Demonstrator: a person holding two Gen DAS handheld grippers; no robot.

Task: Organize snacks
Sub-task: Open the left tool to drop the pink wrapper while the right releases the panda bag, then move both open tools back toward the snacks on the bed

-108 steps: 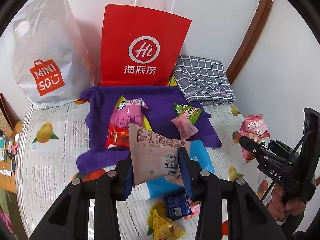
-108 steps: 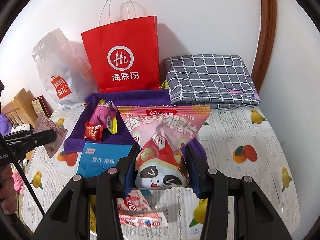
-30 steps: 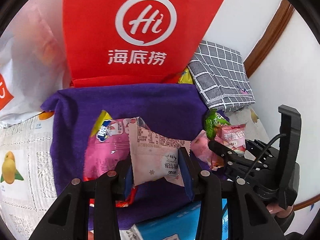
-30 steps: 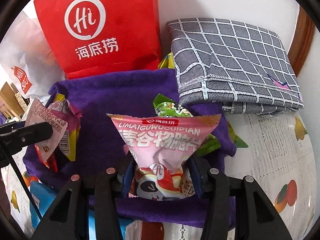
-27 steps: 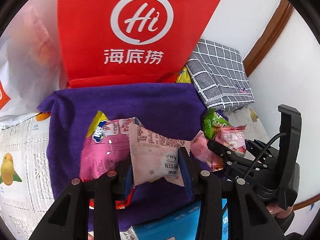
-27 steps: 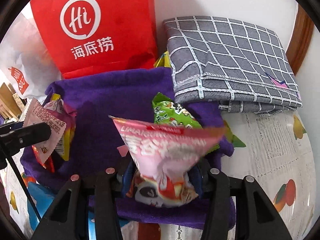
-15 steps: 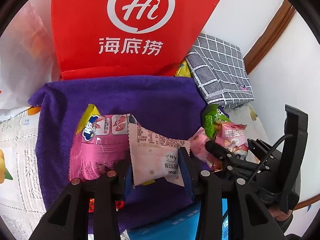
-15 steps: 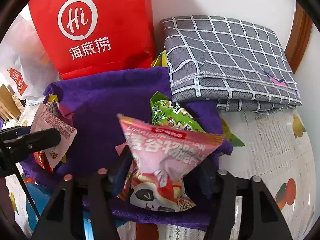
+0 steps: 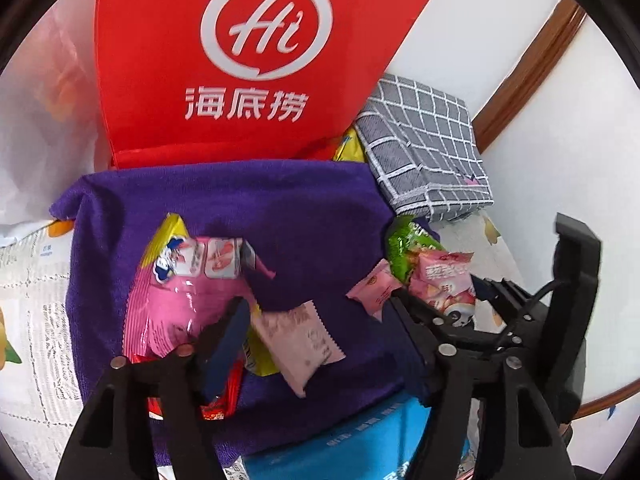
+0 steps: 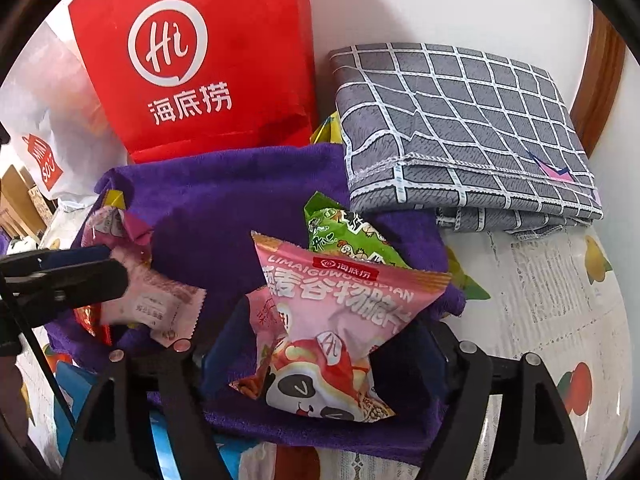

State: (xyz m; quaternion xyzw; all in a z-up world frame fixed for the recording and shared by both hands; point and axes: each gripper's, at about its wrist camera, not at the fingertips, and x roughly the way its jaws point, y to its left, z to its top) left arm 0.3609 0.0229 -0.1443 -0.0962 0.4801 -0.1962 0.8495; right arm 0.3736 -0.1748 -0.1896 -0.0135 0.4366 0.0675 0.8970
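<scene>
My left gripper [image 9: 316,306] hangs over the purple towel [image 9: 240,200] with its jaws opening. A pale pink packet [image 9: 298,340] lies loose on the towel between the fingers, free of both pads. My right gripper [image 10: 328,336] is over the towel's right end, jaws also opening. The pink panda snack bag [image 10: 336,320] rests on the towel between its fingers, with a gap to the pads. A green snack bag [image 10: 344,232] lies just behind it. A large pink snack bag [image 9: 176,292] lies left of the pale packet.
A red paper bag [image 9: 256,60] stands behind the towel, with a white plastic bag [image 10: 44,136] to its left and a folded grey checked cloth [image 10: 460,128] to its right. A blue box [image 9: 352,440] sits below the towel. Fruit-printed tablecloth [image 10: 540,288] shows at right.
Both grippers have opened. The pale pink packet dropped from the left jaws onto the towel, and the panda bag settled out of the right jaws onto the towel. Neither hand shifted.
</scene>
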